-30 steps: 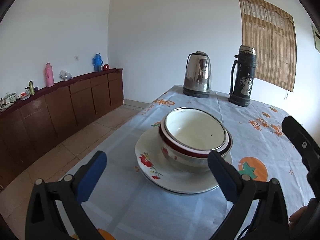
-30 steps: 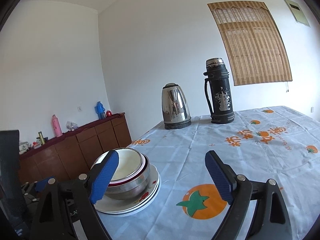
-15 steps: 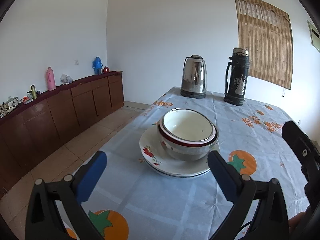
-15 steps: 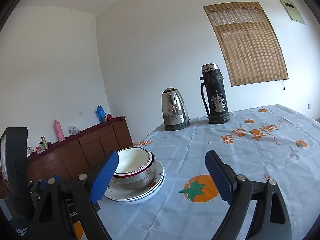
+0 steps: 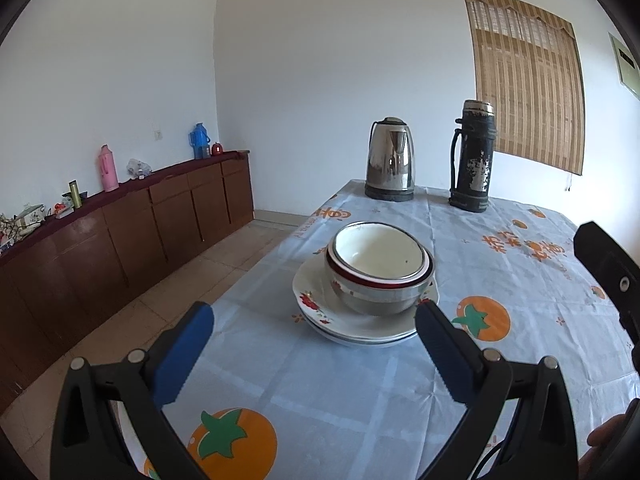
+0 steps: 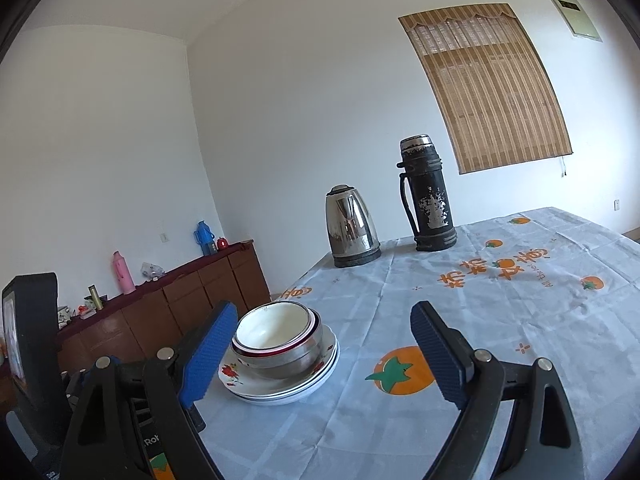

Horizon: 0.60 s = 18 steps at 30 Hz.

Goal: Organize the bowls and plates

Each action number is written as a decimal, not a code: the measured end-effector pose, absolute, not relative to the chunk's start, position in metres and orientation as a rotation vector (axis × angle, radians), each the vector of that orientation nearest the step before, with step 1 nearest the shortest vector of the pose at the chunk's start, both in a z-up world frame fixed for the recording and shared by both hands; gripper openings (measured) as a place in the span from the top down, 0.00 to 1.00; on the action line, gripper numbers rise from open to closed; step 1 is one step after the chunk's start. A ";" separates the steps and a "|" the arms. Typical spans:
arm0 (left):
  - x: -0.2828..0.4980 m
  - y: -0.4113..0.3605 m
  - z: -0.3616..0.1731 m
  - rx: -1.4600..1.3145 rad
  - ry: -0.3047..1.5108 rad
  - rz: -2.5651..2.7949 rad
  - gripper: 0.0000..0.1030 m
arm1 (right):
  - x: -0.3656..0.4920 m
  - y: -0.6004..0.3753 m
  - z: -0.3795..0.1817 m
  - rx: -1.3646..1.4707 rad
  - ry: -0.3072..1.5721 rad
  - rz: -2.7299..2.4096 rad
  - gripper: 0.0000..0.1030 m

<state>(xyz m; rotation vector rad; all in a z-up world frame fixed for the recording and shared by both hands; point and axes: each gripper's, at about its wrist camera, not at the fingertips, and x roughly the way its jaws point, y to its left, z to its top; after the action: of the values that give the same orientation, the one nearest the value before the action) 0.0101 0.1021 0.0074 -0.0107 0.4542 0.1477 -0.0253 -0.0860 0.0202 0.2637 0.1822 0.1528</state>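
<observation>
1. My left gripper (image 5: 314, 334) has its jaws wide apart and nothing is between them; its blue pads (image 5: 184, 356) are over the tablecloth (image 5: 320, 392), near the dishes but apart from them.
2. My right gripper (image 6: 324, 344) is also wide open and empty. In its view the dishes are just behind its left pad (image 6: 208, 354).
3. The dishes make one pile near the left edge of the table. At the bottom are stacked white plates (image 5: 320, 312) with red flowers painted on the rim and a thin dark line on the edge.
4. On the plates stands a steel bowl (image 5: 380, 300) with a shiny outside. Inside it is nested a white enamel bowl (image 5: 378, 254) with a dark red band under the rim and a cream inside with a small dark spot.
5. The pile stands upright and no gripper touches it.
6. Behind it, at the far end of the table, stand a steel kettle (image 5: 391, 160) and a worn black thermos (image 5: 473, 158), well apart from the dishes.
7. The tablecloth is pale blue with orange fruit pictures and orange characters which I cannot read.
8. On my right gripper's body I can read only the white letters "Rob" (image 6: 151, 439); the rest is cut off.
</observation>
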 end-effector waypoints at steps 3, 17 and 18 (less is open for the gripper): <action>0.008 0.103 0.009 -0.016 0.448 0.146 0.00 | -0.030 -0.085 0.024 0.259 0.175 0.155 0.12; 0.006 0.102 0.010 -0.019 0.456 0.146 0.00 | -0.030 -0.087 0.024 0.264 0.183 0.155 0.12; 0.005 0.102 0.010 -0.017 0.457 0.148 0.00 | -0.030 -0.087 0.024 0.267 0.184 0.156 0.12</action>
<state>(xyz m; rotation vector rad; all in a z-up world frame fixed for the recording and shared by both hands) 0.0050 0.1022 0.0105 -0.0166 0.4567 0.1484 -0.0304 -0.0874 0.0236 0.2667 0.1838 0.1558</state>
